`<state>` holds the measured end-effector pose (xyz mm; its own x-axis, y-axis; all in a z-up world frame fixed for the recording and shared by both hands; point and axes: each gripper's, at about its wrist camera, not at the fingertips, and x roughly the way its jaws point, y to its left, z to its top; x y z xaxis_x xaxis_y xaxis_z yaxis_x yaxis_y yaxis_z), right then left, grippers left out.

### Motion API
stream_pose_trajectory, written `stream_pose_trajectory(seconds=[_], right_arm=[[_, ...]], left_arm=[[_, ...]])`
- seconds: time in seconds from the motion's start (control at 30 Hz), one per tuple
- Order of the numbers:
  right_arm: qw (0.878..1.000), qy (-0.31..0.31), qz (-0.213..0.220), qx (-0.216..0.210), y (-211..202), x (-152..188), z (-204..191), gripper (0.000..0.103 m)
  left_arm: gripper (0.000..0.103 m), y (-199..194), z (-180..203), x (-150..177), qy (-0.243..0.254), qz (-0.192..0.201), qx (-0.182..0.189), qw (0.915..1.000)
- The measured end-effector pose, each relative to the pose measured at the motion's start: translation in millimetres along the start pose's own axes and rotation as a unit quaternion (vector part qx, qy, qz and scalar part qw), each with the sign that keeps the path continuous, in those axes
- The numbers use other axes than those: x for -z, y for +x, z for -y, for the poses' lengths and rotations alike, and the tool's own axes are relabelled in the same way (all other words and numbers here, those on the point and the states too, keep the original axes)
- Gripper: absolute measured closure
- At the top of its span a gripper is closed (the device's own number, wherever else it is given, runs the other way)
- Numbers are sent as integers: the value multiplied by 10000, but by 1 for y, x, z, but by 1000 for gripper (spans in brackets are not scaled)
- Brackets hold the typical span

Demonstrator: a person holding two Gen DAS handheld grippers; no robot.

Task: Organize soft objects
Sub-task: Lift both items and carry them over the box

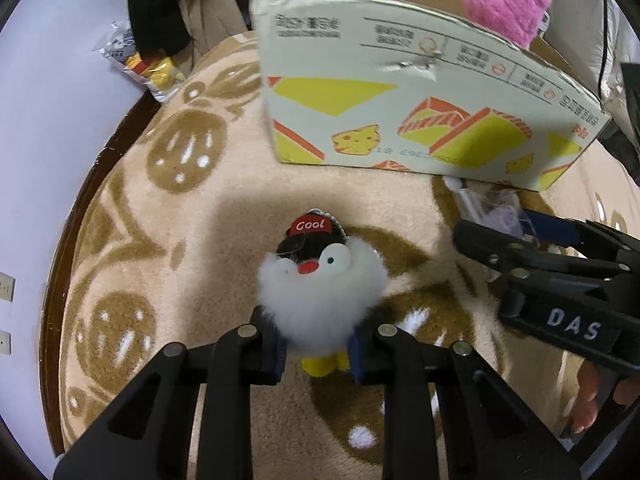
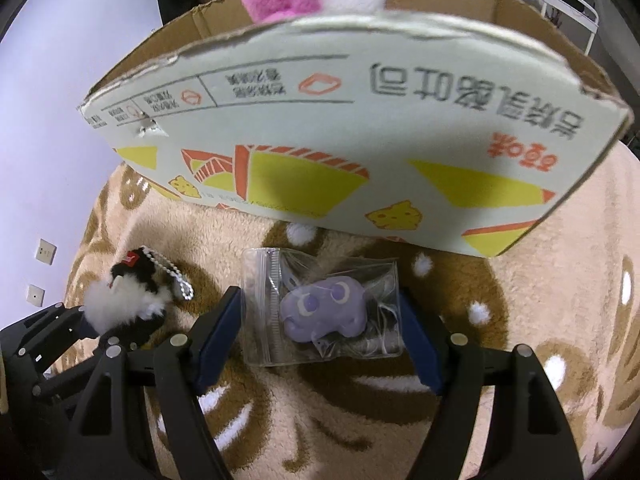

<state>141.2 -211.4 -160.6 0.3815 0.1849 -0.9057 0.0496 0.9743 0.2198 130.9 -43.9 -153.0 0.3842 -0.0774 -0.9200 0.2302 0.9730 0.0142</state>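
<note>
left tool (image 1: 318, 346) pinches fluffy penguin (image 1: 320, 300) — right tool (image 2: 320, 344), spread, straddles bagged purple toy (image 2: 324, 312) before box (image 2: 360, 140).

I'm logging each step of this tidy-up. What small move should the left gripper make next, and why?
Probably lift the penguin plush toward the cardboard box. The left gripper looks shut on its fluffy body, the plush is on the rug, and a pink plush is in the box.

Your fluffy white penguin keychain (image 1: 318, 300), red "Cool" cap, lies on the rug; beside it, the bagged purple plush (image 2: 324, 312); a pink plush (image 1: 510, 6) sits in the cardboard box (image 1: 400, 92).
</note>
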Motion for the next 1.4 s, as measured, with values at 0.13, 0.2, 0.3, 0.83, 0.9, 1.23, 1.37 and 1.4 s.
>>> stream_pose_trajectory(seconds=[0.13, 0.2, 0.3, 0.83, 0.9, 1.23, 1.37, 1.4], right_arm=[[9998, 87, 142, -75, -12, 2, 4, 23], [9997, 76, 219, -73, -20, 3, 5, 23], [9994, 54, 333, -52, -33, 2, 9, 23], [9894, 210, 1439, 17, -121, 9, 14, 24], [9865, 210, 1624, 44, -133, 6, 16, 24], [9675, 141, 2516, 218, -172, -15, 23, 24], [9597, -98, 2785, 351, -176, -23, 17, 24], [9578, -173, 2843, 389, -176, -26, 15, 24]], left_arm=[[79, -10, -2, 2, -9, 130, -87, 9999], [79, -17, -3, 3, -22, 237, -75, 9997], [80, -29, -2, 5, -19, 417, -102, 9991], [79, -122, 5, 7, 151, 1928, -46, 9811], [79, -131, 3, 3, 156, 2075, -48, 9781], [79, -154, 8, -29, 459, 2680, 125, 9622], [79, -154, 16, -46, 654, 2779, 109, 9583], [79, -153, 17, -51, 667, 2777, 193, 9581]])
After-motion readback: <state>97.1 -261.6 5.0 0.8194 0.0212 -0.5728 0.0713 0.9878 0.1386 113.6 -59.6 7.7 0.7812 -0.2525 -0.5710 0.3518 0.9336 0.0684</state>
